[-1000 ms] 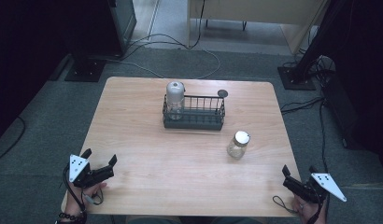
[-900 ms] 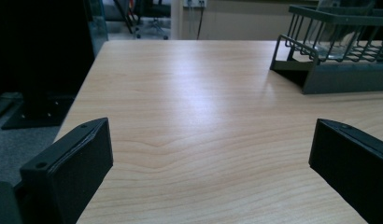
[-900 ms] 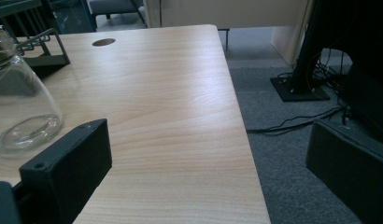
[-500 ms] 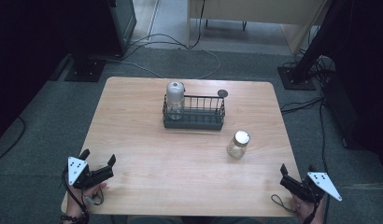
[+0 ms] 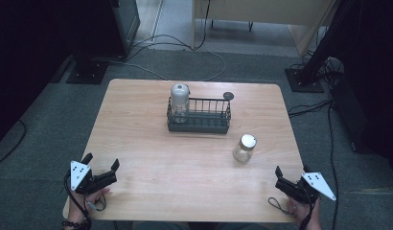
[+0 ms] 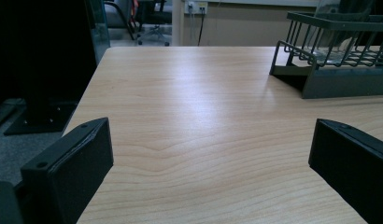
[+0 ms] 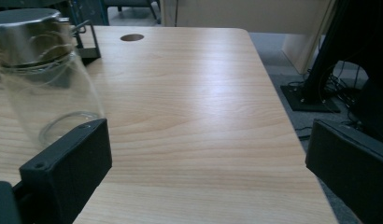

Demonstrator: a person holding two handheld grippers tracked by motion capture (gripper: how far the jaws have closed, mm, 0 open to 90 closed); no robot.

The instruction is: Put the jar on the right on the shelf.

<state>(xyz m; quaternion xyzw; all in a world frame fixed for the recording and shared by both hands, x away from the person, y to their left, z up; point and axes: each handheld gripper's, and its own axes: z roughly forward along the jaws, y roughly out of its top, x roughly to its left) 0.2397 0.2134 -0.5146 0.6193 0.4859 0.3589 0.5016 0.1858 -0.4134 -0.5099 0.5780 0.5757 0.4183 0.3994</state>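
my left gripper (image 5: 99, 168) sits at near left table (image 5: 151, 143) corner, jaws spread wide, nothing between. my right gripper (image 5: 291, 176) at near right corner, jaws wide too, empty. wire basket (image 5: 199, 124) at far centre, one lidded jar (image 5: 179, 101) upright in its left end. second glass jar (image 5: 244, 148) stands on bare wood, right of basket, near my right gripper.

Clear glass jar (image 5: 244, 148) with a white lid stands upright on the counter (image 5: 137, 129), right of centre, apart from the rack. Second clear jar (image 5: 179, 101) with a grey lid stands upright in the left end of the dark wire rack (image 5: 199, 116), mid-counter toward the far edge.
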